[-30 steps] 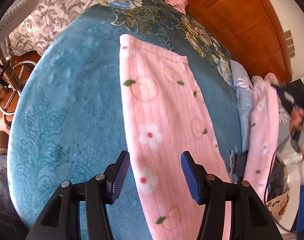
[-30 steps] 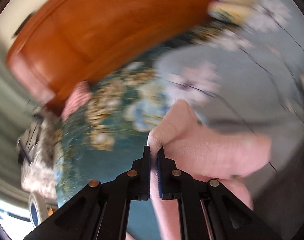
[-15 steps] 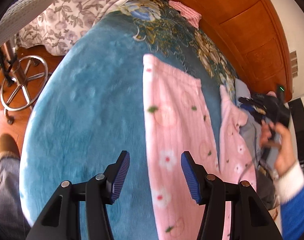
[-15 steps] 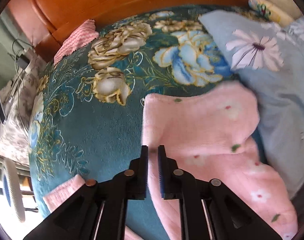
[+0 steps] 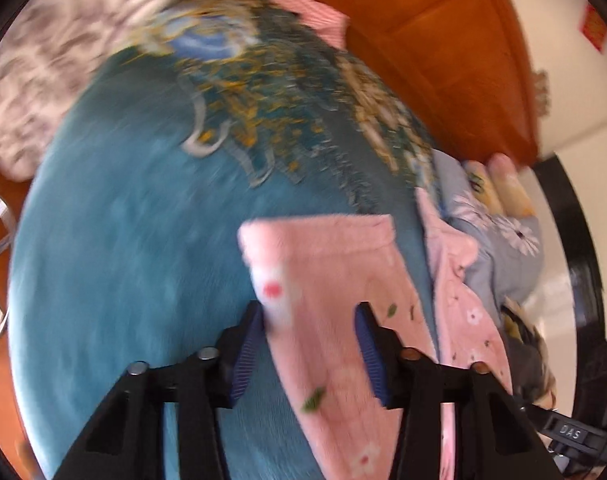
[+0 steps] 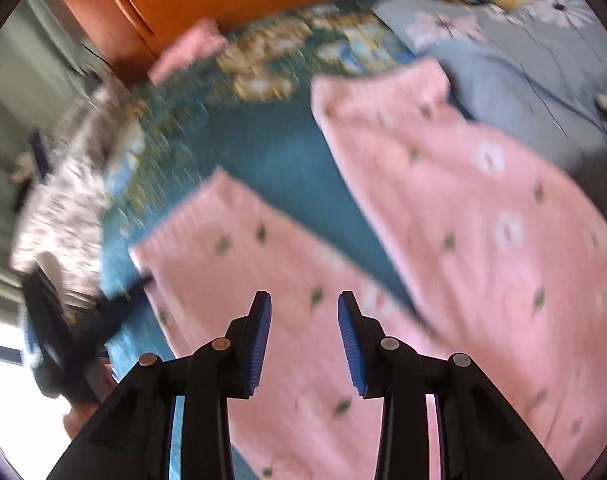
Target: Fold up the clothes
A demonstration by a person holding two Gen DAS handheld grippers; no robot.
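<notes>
On the bed, the left gripper (image 5: 309,314) hovers with jaws apart over one leg of the pink trousers (image 5: 327,280) spread on the blue blanket (image 5: 123,260), and the right gripper (image 6: 304,306) likewise hangs with jaws apart above them.

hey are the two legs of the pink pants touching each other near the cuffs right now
Apart. The right wrist view shows a wedge of blue blanket between the near pink leg and the far pink leg at the cuff ends.

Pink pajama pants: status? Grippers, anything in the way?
Left gripper open, right gripper open, neither holding. Pink pajama pants flat on teal blanket, legs apart. Nothing in the way.
</notes>
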